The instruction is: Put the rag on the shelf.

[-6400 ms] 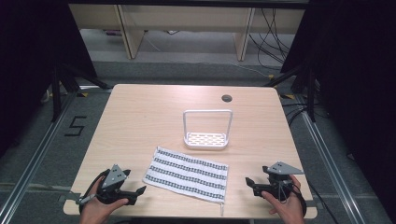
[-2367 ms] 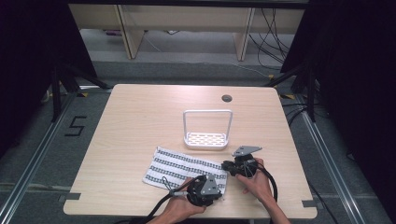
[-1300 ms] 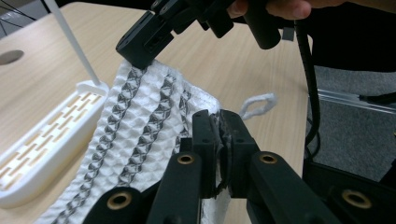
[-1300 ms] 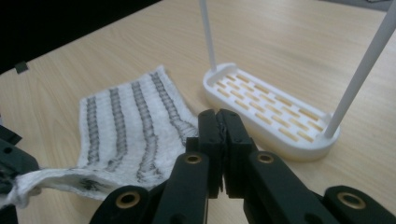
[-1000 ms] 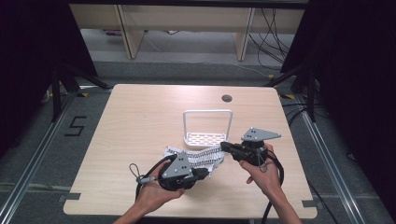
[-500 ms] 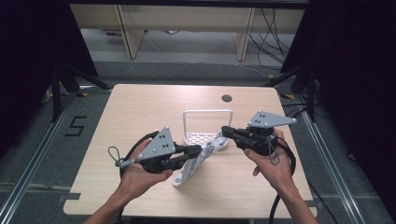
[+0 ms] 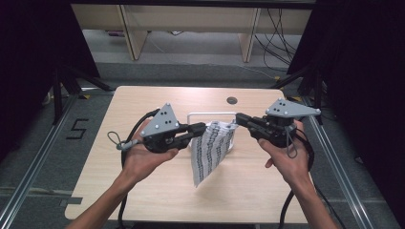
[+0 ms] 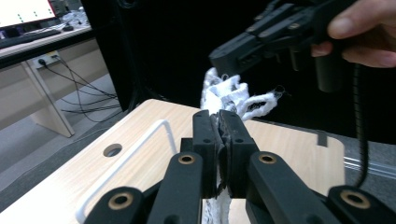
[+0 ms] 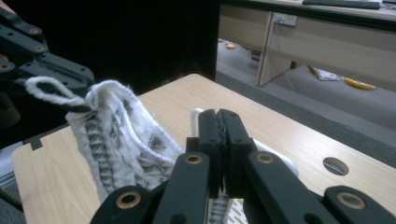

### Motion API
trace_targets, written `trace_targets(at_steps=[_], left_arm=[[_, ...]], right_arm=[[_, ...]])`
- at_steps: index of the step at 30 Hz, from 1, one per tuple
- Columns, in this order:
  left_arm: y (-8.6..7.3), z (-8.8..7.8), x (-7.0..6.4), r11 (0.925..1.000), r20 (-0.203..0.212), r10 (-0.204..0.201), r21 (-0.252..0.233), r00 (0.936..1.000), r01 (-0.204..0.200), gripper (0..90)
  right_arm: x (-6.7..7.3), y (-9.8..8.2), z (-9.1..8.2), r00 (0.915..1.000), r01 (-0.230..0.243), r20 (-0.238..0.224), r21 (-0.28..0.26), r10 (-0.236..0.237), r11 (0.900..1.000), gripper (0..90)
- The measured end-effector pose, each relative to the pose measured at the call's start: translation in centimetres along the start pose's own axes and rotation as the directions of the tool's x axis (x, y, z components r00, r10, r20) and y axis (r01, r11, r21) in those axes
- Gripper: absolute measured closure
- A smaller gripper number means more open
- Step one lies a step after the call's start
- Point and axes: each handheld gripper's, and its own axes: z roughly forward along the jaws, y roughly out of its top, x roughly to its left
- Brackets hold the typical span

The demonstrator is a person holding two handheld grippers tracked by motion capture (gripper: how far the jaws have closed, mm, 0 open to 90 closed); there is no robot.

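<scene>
A white cloth with black patterned stripes (image 7: 210,152) hangs in the air above the middle of the wooden table (image 7: 143,191). My left gripper (image 7: 204,127) is shut on its top left corner and my right gripper (image 7: 238,119) is shut on its top right corner, the two tips close together. In the left gripper view the jaws (image 8: 219,122) pinch the cloth (image 8: 224,95), with the right gripper's jaws beyond and above them. In the right gripper view the jaws (image 9: 219,121) pinch an edge while the bunched cloth (image 9: 116,135) droops to the left. The cloth's lower end hangs just above the tabletop.
A white wire rack (image 7: 197,115) stands on the table behind the cloth, also visible as a white frame (image 8: 140,149) and a white rim (image 9: 275,161). A round hole (image 7: 232,100) sits near the table's far edge. Cables trail from both grippers.
Both grippers have risen with the cloth. It has come off the table, where it lay flat, and now hangs bunched between the two tips.
</scene>
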Motion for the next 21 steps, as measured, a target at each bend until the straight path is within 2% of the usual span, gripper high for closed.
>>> trace_targets(at_steps=[4, 5, 6, 9, 10, 11, 13, 16, 21], left_arm=[[0.3, 0.5, 0.8, 1.0, -0.013, -0.007, -0.001, 0.9999, 0.007, 85.6], [0.4, 0.6, 0.9, 1.0, -0.016, -0.007, -0.001, 0.9998, 0.007, 85.6], [0.7, 0.9, 1.3, 0.9999, -0.023, -0.014, -0.007, 0.9996, 0.014, 85.6], [0.9, 1.1, 1.7, 0.9997, -0.029, -0.022, -0.012, 0.9994, 0.021, 85.7], [1.2, 1.4, 2.2, 0.9996, -0.037, -0.024, -0.016, 0.999, 0.024, 85.7], [1.4, 1.5, 2.4, 0.9995, -0.041, -0.025, -0.02, 0.9988, 0.024, 85.7], [1.5, 1.7, 2.6, 0.9995, -0.046, -0.025, -0.021, 0.9987, 0.024, 85.7], [1.9, 2.0, 3.3, 0.9988, -0.054, -0.038, -0.032, 0.9978, 0.036, 85.7], [2.4, 2.7, 4.4, 0.9978, -0.065, -0.052, -0.045, 0.9965, 0.049, 85.7]], right_arm=[[-0.2, 0.0, 0.1, 0.9996, -0.028, 0.01, -0.01, 0.028, 1.0, 89.2], [-0.5, 0.1, 0.1, 0.9998, -0.01, 0.015, -0.01, 0.01, 1.0, 89.2], [-0.6, 0.2, 0.2, 0.9994, -0.026, 0.021, -0.009, 0.026, 1.0, 89.2], [-0.9, 0.4, 0.3, 0.9994, -0.018, 0.028, -0.016, 0.019, 1.0, 89.2], [-0.8, 0.6, 0.3, 0.9988, -0.023, 0.043, -0.006, 0.023, 1.0, 89.2], [-1.0, 0.7, 0.4, 0.999, -0.009, 0.043, -0.019, 0.009, 1.0, 89.2], [-0.8, 0.8, 0.3, 0.9984, -0.026, 0.05, -0.012, 0.026, 1.0, 89.2], [-1.2, 1.3, 0.4, 0.9981, -0.001, 0.062, -0.023, 0.002, 1.0, 89.2], [-1.8, 2.6, 0.7, 0.9954, 0.011, 0.095, -0.026, -0.008, 1.0, 89.2]])
